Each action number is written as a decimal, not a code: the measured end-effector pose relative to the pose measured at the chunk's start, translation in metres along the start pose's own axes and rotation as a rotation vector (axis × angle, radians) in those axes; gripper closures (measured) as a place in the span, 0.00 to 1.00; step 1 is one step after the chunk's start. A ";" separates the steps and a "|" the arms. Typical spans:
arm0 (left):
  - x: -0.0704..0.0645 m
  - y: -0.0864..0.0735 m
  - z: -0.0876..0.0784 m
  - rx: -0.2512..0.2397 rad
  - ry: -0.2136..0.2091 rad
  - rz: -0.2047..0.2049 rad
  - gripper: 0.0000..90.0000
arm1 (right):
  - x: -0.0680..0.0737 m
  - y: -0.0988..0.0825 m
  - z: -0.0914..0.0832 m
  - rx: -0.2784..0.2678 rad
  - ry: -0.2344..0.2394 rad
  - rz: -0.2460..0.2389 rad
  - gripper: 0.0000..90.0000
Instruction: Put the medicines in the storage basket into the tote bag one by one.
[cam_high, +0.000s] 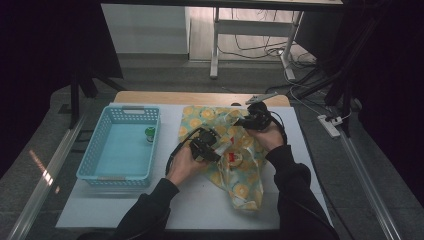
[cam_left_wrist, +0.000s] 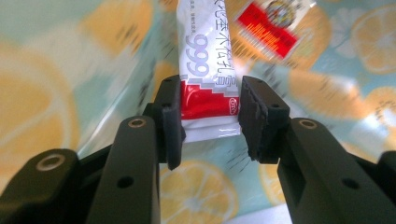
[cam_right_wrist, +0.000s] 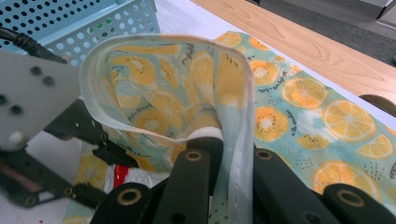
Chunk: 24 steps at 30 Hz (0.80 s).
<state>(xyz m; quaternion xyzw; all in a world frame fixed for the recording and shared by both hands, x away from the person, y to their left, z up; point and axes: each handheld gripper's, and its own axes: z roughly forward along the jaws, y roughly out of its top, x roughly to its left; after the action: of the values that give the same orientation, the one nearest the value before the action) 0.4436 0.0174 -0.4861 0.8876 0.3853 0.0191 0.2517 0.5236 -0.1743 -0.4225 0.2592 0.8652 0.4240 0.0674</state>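
At table centre, my right gripper (cam_right_wrist: 224, 154) has its jaws clamped tight on the white-edged rim of the lemon-print bag (cam_right_wrist: 299, 107), holding the mouth lifted open. My left gripper (cam_left_wrist: 210, 121) sits at that opening with its jaws pinching the lower red end of a white-and-red sachet (cam_left_wrist: 208, 79), pads against both edges, the sachet hanging over the bag's printed film. The blue basket (cam_high: 95, 155) stands to the left of the bag with a small green item (cam_high: 149, 133) inside.

both grippers (cam_high: 207, 142) (cam_high: 250, 121) clamped (forearms angled inward)
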 end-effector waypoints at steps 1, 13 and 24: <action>-0.002 0.003 0.001 -0.004 -0.002 0.005 0.68 | 0.001 0.001 0.000 -0.001 0.000 -0.001 1.00; -0.018 0.040 0.018 -0.043 0.001 0.075 0.68 | 0.002 0.004 -0.001 -0.009 0.001 -0.003 1.00; -0.018 0.039 0.015 -0.107 -0.005 0.149 0.51 | -0.002 -0.001 -0.002 -0.009 -0.009 0.005 1.00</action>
<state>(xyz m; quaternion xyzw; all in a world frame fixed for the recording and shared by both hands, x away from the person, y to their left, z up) 0.4609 -0.0241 -0.4788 0.8992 0.3160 0.0562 0.2975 0.5247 -0.1776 -0.4219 0.2630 0.8621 0.4272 0.0712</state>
